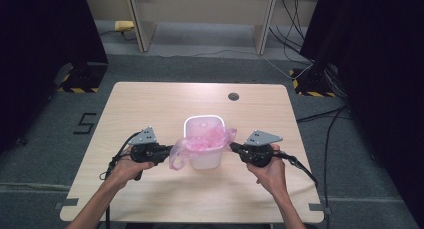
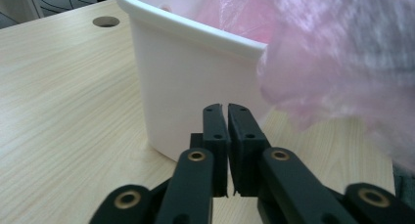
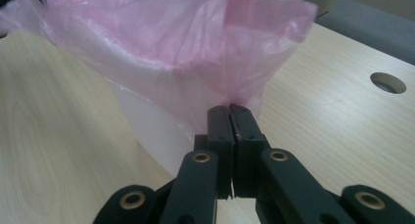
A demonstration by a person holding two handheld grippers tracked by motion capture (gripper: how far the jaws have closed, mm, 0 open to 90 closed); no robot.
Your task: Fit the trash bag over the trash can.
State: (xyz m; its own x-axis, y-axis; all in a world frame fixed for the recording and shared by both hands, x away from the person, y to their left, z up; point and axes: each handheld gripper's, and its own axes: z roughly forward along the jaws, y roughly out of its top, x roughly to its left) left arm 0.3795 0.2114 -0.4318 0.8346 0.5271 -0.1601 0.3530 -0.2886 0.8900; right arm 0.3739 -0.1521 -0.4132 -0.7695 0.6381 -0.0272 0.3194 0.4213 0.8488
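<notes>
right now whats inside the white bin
A pink plastic bag sits inside the white bin, spilling over its rim on both sides. Part of the bin's inner back wall shows; the bag covers the bottom.

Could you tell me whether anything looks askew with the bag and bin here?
Yes: the pink plastic bag is not fitted around the white bin. It sits bunched inside, and on the left it spills over the rim and hangs down the outside wall. The right hand-held gripper pinches its edge.

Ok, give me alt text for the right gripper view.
The right tongs, shut, pinch the edge of a pink plastic bag draped over a white bin on a light wooden table.
</notes>
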